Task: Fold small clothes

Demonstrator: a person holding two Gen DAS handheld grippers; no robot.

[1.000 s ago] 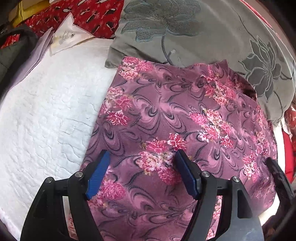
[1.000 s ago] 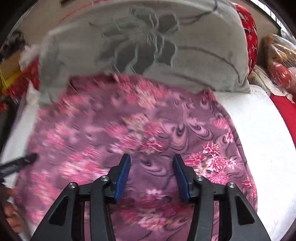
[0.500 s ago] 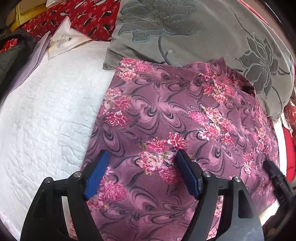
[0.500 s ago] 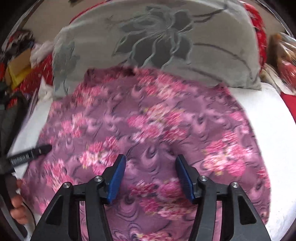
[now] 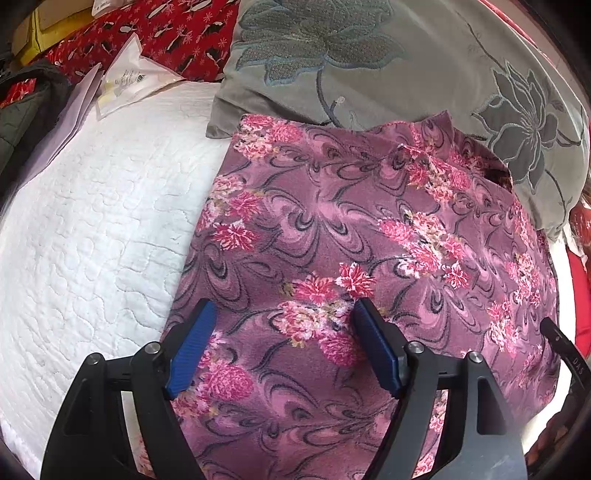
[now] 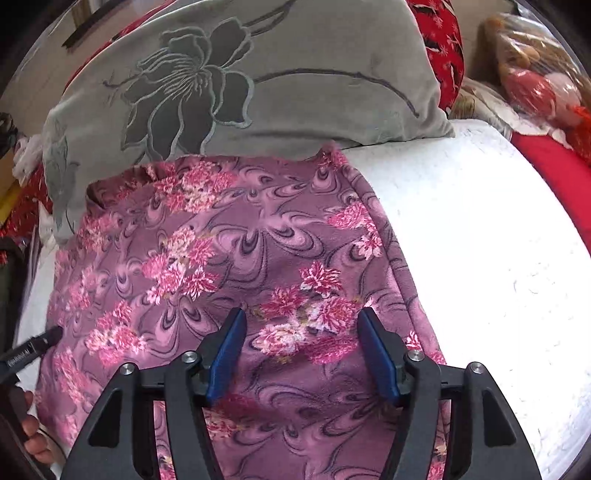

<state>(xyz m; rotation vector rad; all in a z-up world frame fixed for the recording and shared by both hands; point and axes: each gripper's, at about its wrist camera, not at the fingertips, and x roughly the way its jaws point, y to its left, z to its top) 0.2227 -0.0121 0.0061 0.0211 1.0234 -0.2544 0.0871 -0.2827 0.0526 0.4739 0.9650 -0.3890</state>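
A purple garment with pink flowers [image 5: 332, 229] lies spread flat on a white quilted bed [image 5: 92, 229], its far edge against a grey pillow. My left gripper [image 5: 282, 314] hovers over the garment's near left part, open, with nothing pinched between its blue pads. In the right wrist view the same garment [image 6: 229, 251] fills the middle. My right gripper [image 6: 299, 325] hangs over its near right part, close to the right hem; its jaws are opening and only flat cloth lies below them. The left gripper's tip [image 6: 40, 343] shows at the far left there.
A grey pillow with an embroidered flower [image 6: 229, 88] sits behind the garment. Red patterned bedding [image 5: 147, 33] and a plastic packet [image 5: 129, 77] lie at the back left. White quilt [image 6: 480, 240] extends right of the garment. Fingers of a hand [image 6: 35, 439] show at lower left.
The right gripper slid toward the garment's right hem and its jaws spread wider. The left gripper stayed where it was, still open.
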